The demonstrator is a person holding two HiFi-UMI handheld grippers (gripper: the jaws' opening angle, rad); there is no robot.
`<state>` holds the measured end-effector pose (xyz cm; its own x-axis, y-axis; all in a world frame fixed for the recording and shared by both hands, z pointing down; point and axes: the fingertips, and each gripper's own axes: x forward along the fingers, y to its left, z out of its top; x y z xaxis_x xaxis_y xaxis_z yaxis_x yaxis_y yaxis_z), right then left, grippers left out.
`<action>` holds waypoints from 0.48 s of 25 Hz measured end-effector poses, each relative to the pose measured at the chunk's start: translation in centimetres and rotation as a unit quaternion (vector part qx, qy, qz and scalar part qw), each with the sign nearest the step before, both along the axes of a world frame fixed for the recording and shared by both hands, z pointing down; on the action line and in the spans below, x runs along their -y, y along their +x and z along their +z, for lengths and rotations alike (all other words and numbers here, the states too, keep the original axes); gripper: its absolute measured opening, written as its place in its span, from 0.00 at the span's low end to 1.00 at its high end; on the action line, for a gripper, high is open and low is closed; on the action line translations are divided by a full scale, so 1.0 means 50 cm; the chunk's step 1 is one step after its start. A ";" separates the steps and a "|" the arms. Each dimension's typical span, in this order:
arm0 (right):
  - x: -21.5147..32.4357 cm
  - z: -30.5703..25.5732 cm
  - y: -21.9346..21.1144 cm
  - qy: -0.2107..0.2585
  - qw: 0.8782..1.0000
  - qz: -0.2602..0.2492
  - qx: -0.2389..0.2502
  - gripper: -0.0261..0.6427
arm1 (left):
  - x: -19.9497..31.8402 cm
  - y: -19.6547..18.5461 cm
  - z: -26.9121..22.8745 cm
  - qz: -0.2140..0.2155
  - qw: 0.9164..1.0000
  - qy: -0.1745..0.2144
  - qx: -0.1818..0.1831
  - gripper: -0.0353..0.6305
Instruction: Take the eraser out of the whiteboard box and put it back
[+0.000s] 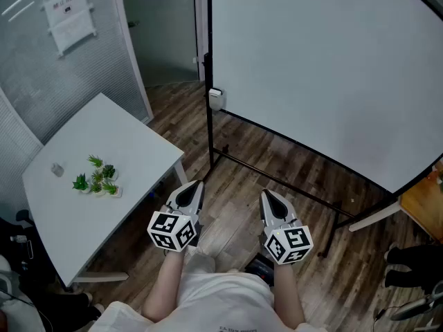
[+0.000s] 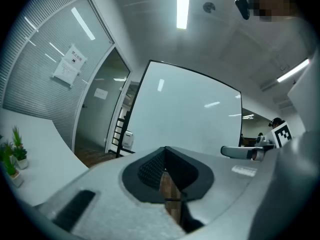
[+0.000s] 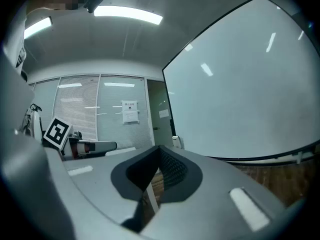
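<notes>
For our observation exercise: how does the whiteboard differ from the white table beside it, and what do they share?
The whiteboard stands upright in a black frame; the white table has its top lying flat. The whiteboard's face is bare; the table carries small green plants. Both are white and stand on the wooden floor.

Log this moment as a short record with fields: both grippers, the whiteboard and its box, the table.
left gripper: shut, empty, held level
right gripper: shut, empty, level beside the left one
whiteboard: blank, on a black stand, ahead of both grippers
whiteboard box: small, white, at the board's left edge; nothing touches it
eraser: cannot be made out
table: white, to the left; bears small potted plants and a small grey object
</notes>
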<state>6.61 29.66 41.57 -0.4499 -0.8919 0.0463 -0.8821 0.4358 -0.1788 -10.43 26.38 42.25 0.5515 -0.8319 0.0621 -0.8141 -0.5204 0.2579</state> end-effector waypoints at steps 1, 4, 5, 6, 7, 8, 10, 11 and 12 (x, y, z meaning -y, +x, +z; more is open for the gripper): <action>0.000 -0.001 0.002 0.001 1.000 -0.001 0.000 0.05 | 0.001 0.001 -0.001 -0.001 1.000 0.000 0.001 0.06; 0.001 -0.003 0.006 0.003 1.000 -0.004 -0.001 0.05 | 0.004 0.001 -0.003 -0.005 1.000 0.002 0.003 0.06; 0.001 -0.002 0.006 0.003 1.000 -0.005 -0.001 0.05 | 0.004 0.000 -0.004 -0.007 1.000 0.003 0.003 0.06; 0.002 -0.002 0.005 0.002 1.000 -0.007 -0.001 0.05 | 0.005 -0.002 -0.005 -0.009 1.000 0.003 0.003 0.06; 0.004 -0.002 0.004 0.003 1.000 -0.008 -0.001 0.05 | 0.006 -0.002 -0.006 -0.010 1.000 0.004 0.004 0.06; 0.004 -0.004 0.004 0.004 1.000 -0.009 -0.001 0.05 | 0.006 -0.002 -0.007 -0.011 1.000 0.004 0.005 0.06; 0.004 -0.008 0.006 0.010 1.000 -0.011 -0.001 0.05 | 0.007 -0.001 -0.006 -0.013 1.000 0.003 0.007 0.06; 0.004 -0.011 0.007 0.013 1.000 -0.012 -0.001 0.05 | 0.008 0.000 -0.005 -0.014 1.000 0.003 0.008 0.06; 0.004 -0.012 0.009 0.015 1.000 -0.013 0.000 0.05 | 0.009 -0.001 -0.004 -0.015 1.000 0.003 0.010 0.06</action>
